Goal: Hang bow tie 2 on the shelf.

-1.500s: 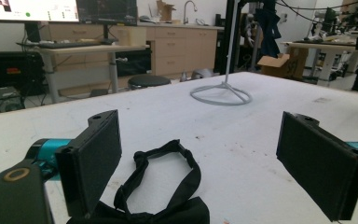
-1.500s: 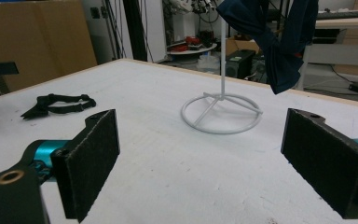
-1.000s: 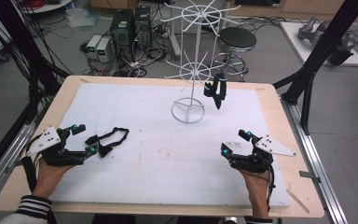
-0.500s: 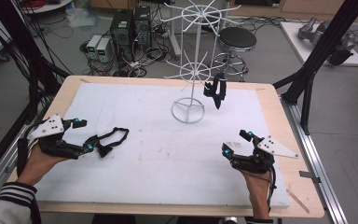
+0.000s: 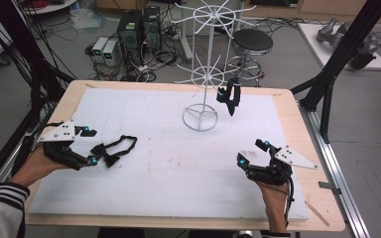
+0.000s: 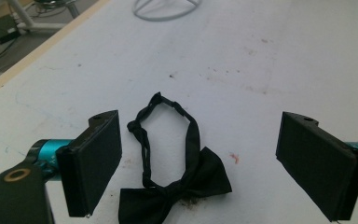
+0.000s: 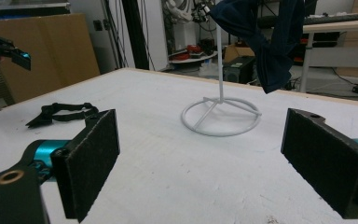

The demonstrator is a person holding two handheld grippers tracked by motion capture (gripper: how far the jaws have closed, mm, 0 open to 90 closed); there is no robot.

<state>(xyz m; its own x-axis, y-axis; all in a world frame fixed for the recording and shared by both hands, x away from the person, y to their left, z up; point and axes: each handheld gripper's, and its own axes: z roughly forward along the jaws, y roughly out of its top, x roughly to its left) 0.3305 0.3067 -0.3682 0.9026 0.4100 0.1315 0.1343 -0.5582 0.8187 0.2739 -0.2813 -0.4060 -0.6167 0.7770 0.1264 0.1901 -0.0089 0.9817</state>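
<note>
Black bow tie (image 6: 177,182): cloth, slight satin sheen. Table cover (image 5: 168,148): white, matt, lightly stained. Table edge (image 5: 297,124): pale wood. Stand (image 5: 201,116): white-coated wire, smooth. Left gripper (image 6: 198,154) pads (image 6: 98,158): black, matt, finely rough. Hanging bow tie (image 7: 270,42): dark cloth.

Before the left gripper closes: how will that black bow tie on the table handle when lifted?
Bow tie looks like thin fabric with a loose looped strap, so probably floppy: strap would dangle. Likely very light. Lying flat on the white mat, it may need a pinch at the thicker knot.

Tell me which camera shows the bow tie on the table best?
The left gripper view: the bow tie lies close, strap looped, between open jaws. The high view shows it small; the right gripper view shows it far off, flat.
</note>
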